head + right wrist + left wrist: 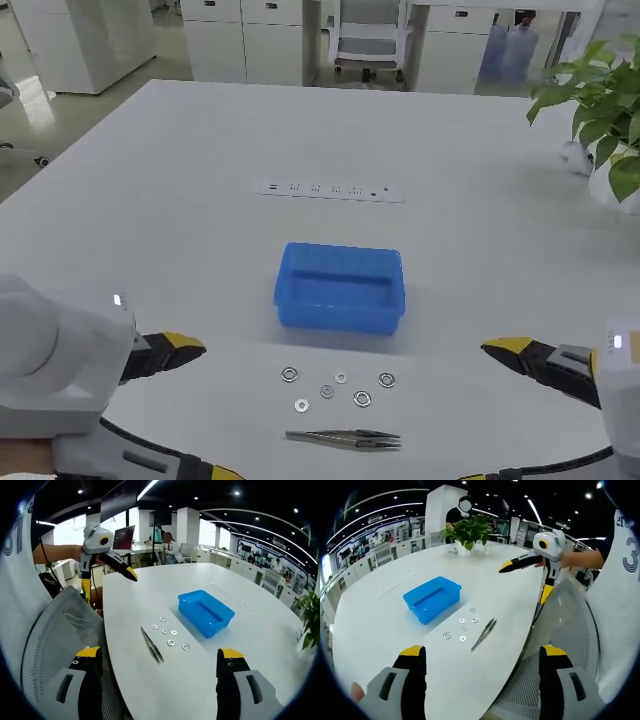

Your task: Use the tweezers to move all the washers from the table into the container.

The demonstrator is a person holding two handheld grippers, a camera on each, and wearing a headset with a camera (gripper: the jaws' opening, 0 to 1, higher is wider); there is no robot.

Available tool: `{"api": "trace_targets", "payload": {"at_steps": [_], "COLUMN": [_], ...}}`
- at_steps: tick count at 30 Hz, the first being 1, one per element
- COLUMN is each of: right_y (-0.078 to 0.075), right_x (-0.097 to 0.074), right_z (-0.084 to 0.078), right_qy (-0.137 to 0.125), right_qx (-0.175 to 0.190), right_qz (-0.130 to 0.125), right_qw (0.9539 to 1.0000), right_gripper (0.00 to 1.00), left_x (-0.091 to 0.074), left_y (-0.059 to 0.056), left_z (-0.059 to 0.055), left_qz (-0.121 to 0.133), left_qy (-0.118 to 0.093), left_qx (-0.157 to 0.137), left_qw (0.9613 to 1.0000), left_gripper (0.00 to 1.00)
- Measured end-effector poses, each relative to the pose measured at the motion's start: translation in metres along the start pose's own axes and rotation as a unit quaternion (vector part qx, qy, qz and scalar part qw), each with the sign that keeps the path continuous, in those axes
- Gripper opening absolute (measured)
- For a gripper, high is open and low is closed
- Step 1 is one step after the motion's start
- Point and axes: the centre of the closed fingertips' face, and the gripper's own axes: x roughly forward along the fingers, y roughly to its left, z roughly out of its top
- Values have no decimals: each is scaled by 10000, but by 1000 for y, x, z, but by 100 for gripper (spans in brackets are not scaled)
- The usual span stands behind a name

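I have both tools hovering over the near edge of the white table (200, 200). The left gripper (482, 652) has its jaws spread wide and released, gripping nothing. The right gripper (159, 652) is the same, jaws wide apart and bare. In the head view they sit at the left and right, well apart, tips pointing in toward each other.

The tweezers (345, 437) lie flat on the table between the 2 grippers, close to the near edge, lengthwise from left to right. Neither gripper touches them.

Just beyond the tweezers I count 6 washers (327, 392), loosely scattered on the tabletop and apart from one another. All 6 lie on the table, outside the container.

The blue container (340, 310) stands upright farther out, just beyond the washers and roughly centered between my grippers.

Farther still, a flat white power strip (328, 190) lies across the middle of the table. A green potted plant (600, 100) stands at the far right edge.
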Motion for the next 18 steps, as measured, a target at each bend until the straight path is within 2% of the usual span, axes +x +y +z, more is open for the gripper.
{"api": "trace_targets", "payload": {"at_steps": [14, 18], "right_y": [0, 0], "right_x": [3, 4], "right_z": [-2, -5], "right_qy": [49, 66], "right_qx": [1, 12], "right_qz": [56, 38], "right_qw": [10000, 10000], "right_gripper": [94, 94], "left_x": [1, 2], "left_y": [0, 1], "left_z": [-5, -7], "left_qz": [-26, -13], "left_qy": [54, 151], "left_qx": [-47, 64], "left_qw": [10000, 9999], "left_gripper": [99, 99]}}
